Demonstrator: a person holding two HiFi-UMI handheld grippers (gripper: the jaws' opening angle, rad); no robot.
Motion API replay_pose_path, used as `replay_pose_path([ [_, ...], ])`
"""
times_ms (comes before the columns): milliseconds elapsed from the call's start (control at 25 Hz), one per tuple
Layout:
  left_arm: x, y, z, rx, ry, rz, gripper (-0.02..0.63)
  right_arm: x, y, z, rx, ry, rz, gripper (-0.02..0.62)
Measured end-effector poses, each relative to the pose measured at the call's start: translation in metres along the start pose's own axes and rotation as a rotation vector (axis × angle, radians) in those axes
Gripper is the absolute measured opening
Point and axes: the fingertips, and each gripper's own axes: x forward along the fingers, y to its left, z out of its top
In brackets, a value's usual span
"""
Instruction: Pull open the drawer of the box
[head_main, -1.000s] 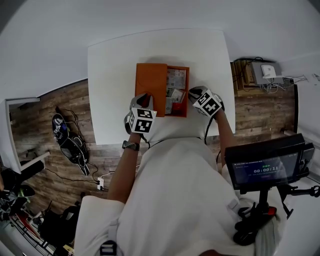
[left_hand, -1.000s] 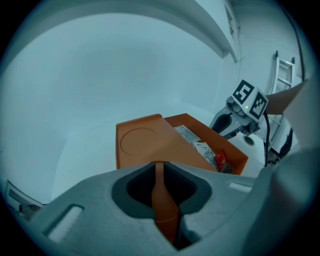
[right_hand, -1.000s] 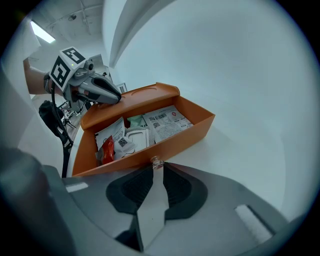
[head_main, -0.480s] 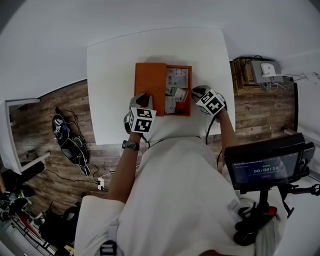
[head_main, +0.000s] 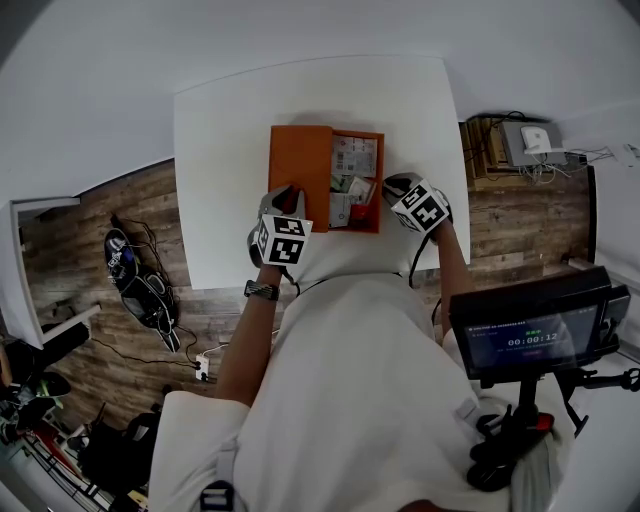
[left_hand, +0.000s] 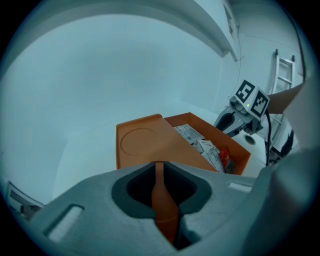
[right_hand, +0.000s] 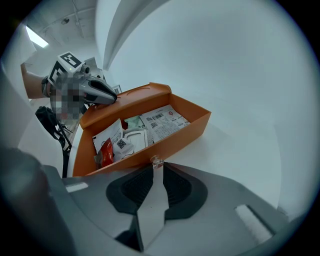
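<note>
An orange box (head_main: 300, 160) lies in the middle of the white table (head_main: 225, 140), its drawer (head_main: 357, 185) pulled out to the right. Inside the drawer (right_hand: 165, 145) are paper packets and a small red pouch (right_hand: 105, 150). My left gripper (head_main: 283, 195) is at the box's near left corner; in the left gripper view its jaws (left_hand: 159, 165) are shut on a thin orange wall of the box (left_hand: 145, 142). My right gripper (head_main: 388, 187) is at the drawer's front, and its tips (right_hand: 156, 167) pinch the small clear knob (right_hand: 157, 160).
The table's near edge (head_main: 240, 280) runs just behind both grippers, with wood floor beyond it. A tangle of black cables (head_main: 140, 285) lies on the floor at the left. A screen on a stand (head_main: 530, 335) is at the right, and a shelf with devices (head_main: 525, 145) at the far right.
The drawer has slid a little farther out to the right together with my right gripper. My left gripper and the box have stayed in place.
</note>
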Motion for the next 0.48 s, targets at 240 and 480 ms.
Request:
replay_pose_path([
  [240,0.0021,0.0016,0.0006,0.005,-0.003,0.008,0.057,0.0005,0.0011,-0.0006,0.021,-0.011,-0.001,0.066],
  [480,0.0056,0.0009,-0.0004,0.017,-0.006,0.014,0.057,0.0037,-0.0018,-0.0026,0.000,0.010,-0.032,0.069],
])
